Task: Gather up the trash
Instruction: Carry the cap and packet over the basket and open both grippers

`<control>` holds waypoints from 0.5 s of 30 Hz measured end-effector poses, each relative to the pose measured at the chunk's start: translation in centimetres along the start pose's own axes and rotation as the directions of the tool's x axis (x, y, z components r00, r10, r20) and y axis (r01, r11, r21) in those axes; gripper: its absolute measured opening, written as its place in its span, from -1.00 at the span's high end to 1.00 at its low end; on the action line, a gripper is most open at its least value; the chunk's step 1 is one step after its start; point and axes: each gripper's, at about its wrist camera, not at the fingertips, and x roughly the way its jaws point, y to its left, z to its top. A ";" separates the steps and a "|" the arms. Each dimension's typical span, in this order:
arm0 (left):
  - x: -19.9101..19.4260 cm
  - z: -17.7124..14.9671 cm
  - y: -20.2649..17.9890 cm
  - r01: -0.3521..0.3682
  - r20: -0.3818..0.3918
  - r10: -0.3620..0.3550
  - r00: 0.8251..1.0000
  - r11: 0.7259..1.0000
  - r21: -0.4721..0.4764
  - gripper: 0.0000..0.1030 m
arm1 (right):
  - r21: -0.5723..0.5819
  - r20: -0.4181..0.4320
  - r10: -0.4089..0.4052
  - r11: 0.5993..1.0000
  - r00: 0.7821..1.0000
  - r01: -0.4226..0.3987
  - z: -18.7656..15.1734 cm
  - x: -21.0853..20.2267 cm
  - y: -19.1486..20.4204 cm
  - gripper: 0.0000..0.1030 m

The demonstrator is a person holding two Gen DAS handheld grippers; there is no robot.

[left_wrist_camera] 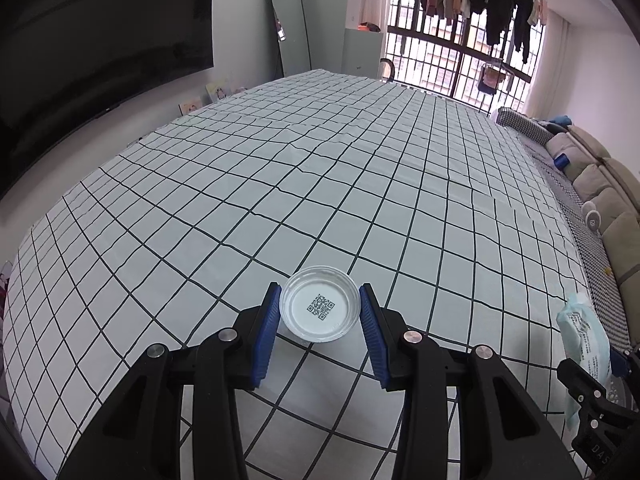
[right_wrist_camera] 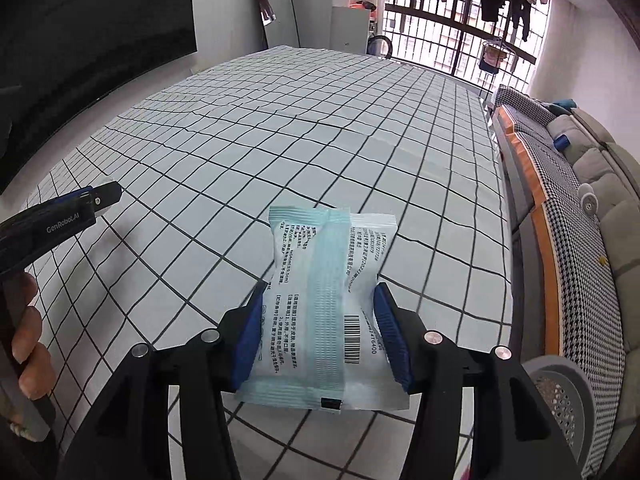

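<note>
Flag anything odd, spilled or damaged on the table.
Nothing spilled or damaged. The tablecloth is rumpled into ridges mid-table. The left claw grips a clear lid; the right claw holds a sealed packet, intact though squeezed.

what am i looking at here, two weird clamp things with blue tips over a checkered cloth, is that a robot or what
No robot: a person holds a hand-operated gripper in each hand, and a camera on each looks forward along its jaws. The left gripper view shows it clamping a small clear plastic lid with a printed code. The right gripper view shows it squeezing a white and light blue packet. Beneath both lies a grid-patterned tablecloth, otherwise bare in view. A grey perforated bin shows at the right view's lower edge.
</note>
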 end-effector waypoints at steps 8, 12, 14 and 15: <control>-2.3 -0.4 -1.7 0.021 0.052 -0.023 0.998 0.998 0.052 0.24 | 0.161 -0.003 -0.059 0.985 0.998 0.058 -5.4 -3.2 -3.7 -0.01; -4.6 -1.1 -3.3 0.039 0.082 -0.048 0.995 0.994 0.106 0.24 | 0.231 0.010 -0.097 0.969 0.995 0.092 -8.1 -5.7 -6.1 -0.01; -5.9 -1.6 -4.3 0.063 0.088 -0.075 0.993 0.989 0.133 0.24 | 0.267 0.017 -0.117 0.958 0.993 0.108 -9.5 -7.1 -7.3 -0.01; -6.5 -1.9 -4.8 0.079 0.086 -0.092 0.992 0.986 0.144 0.24 | 0.283 0.019 -0.124 0.952 0.992 0.114 -10.1 -7.6 -8.0 -0.01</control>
